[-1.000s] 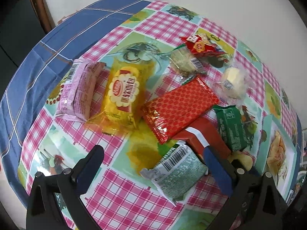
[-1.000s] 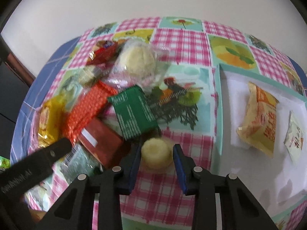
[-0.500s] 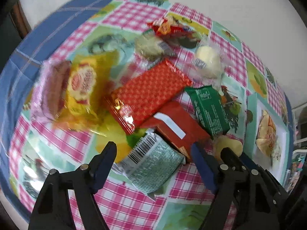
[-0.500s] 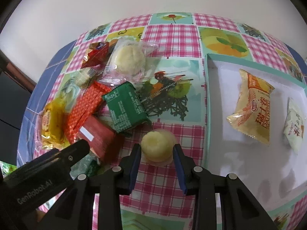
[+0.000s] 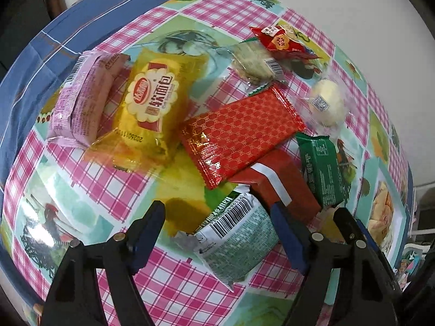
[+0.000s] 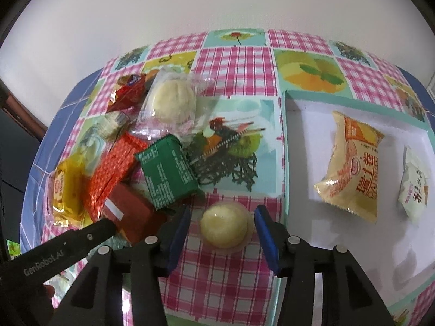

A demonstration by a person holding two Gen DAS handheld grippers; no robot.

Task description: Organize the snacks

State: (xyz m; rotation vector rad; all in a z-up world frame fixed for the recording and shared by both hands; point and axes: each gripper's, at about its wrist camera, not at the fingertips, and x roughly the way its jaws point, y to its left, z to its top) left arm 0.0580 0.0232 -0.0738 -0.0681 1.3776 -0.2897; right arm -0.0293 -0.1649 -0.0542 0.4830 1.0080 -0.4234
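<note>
Two grippers with fingers apart, right gripper (image 6: 221, 226) just opened around yellow jelly cup (image 6: 225, 224), left gripper (image 5: 217, 228) straddling green-white packet (image 5: 236, 241), red box (image 5: 280, 187) crowding right finger, tray (image 6: 285, 146) beside cup.

Snack pile (image 6: 152, 163) left of the tray (image 6: 285, 146), two packets (image 6: 350, 168) in it, jelly cup (image 6: 225, 224) between.

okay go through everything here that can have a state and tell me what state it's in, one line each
Right gripper: open, jaws just widened, pads clear of the cup.
Jelly cup: sealed, dome up, on the cloth between the jaws.
Left gripper: open, straddling the grey-green packet.
Grey-green packet: sealed, lying flat.
Tray: holds two packets.
</note>
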